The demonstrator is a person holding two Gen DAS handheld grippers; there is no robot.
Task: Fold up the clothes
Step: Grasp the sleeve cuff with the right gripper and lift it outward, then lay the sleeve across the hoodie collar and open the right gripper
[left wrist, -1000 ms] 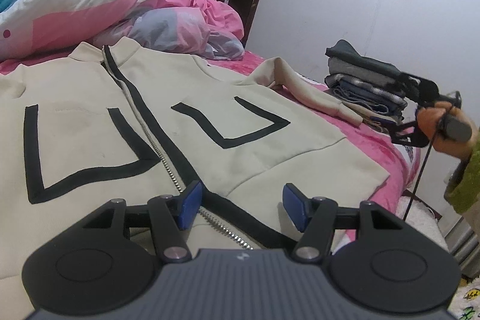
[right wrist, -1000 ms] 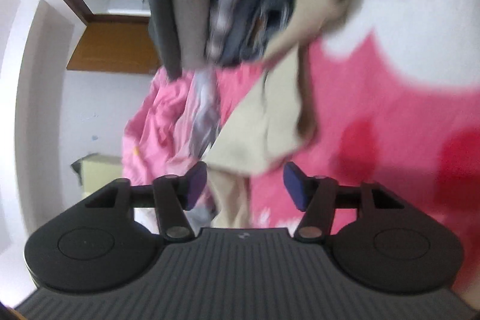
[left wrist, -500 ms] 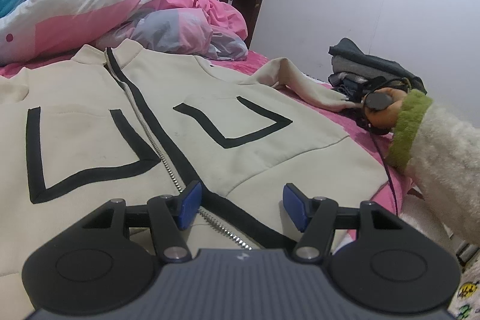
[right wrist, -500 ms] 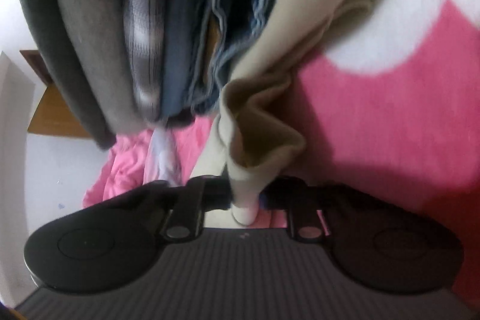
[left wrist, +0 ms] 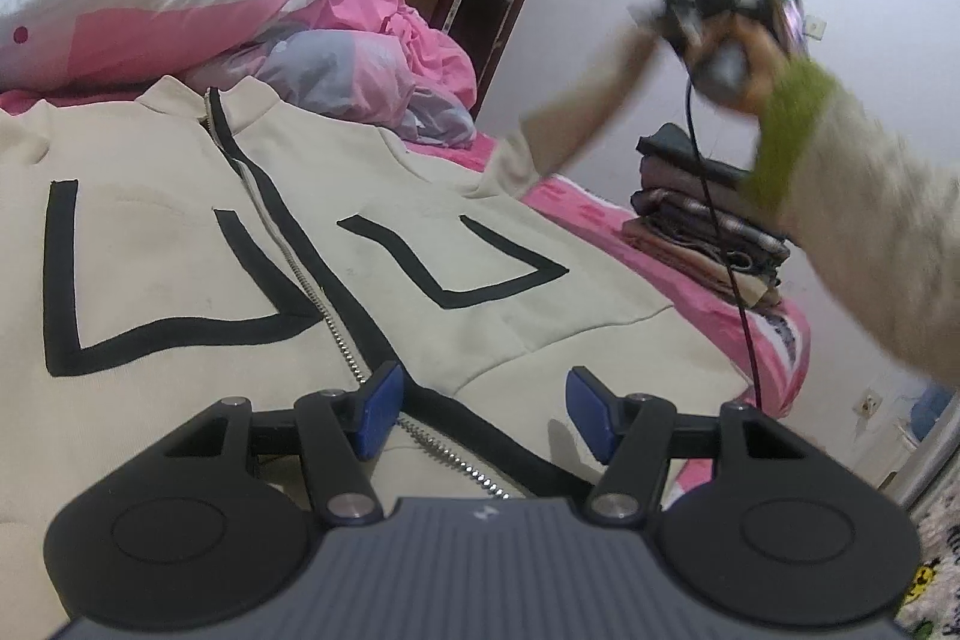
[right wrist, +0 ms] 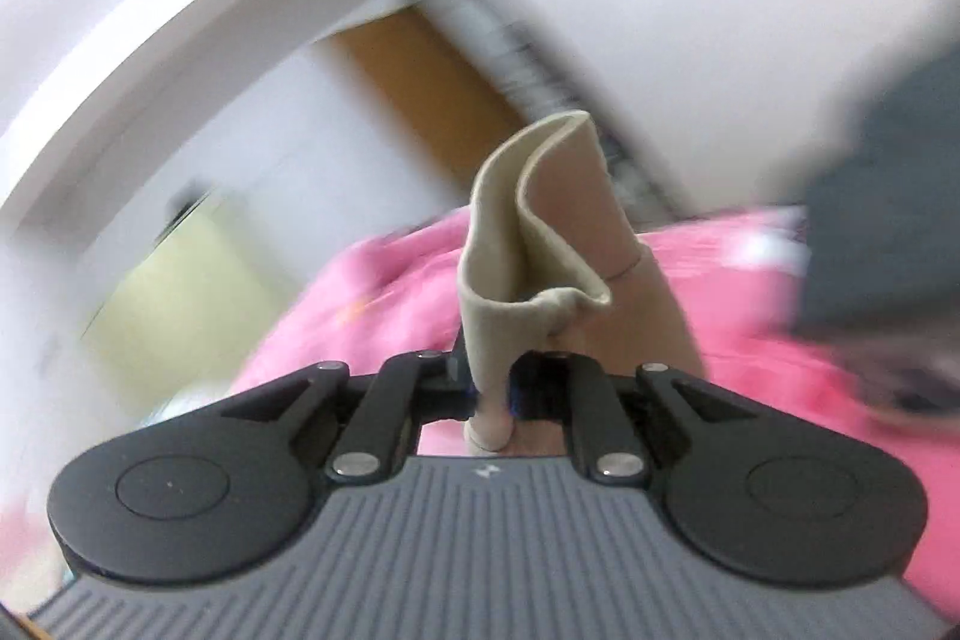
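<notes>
1. The cream zip-front jacket with black U-shaped pocket trim (left wrist: 288, 244) is being kept spread flat, front up, on the pink bed cover (left wrist: 708, 304); its collar is lying towards the crumpled pink and grey quilt (left wrist: 336, 58).

2. The jacket's cream sleeve cuff (right wrist: 528, 268) is being pinched by the right gripper (right wrist: 489, 388), whose blue-padded fingers are pressed together on the fabric. In the left wrist view the same gripper (left wrist: 708, 16) is being held high in the air, blurred by motion, with the cream sleeve (left wrist: 576, 112) stretched up from the jacket's shoulder.

3. A second ago the sleeve was lying along the bed cover towards the stack of folded dark and plaid clothes (left wrist: 708, 220), and the right gripper was being brought towards it with its fingers apart. Half a second ago the cuff was already being clamped, low beside that stack. Now it is being raised well clear of the bed.

4. This is being read as a sleeve fold under way: the sleeve is probably being swung inwards over the jacket's chest, though where it is to be laid is not settled by these views.

5. The left gripper (left wrist: 480, 412) is being held low above the jacket's hem near the silver zip (left wrist: 336, 334), its blue pads spread apart and holding nothing.
</notes>
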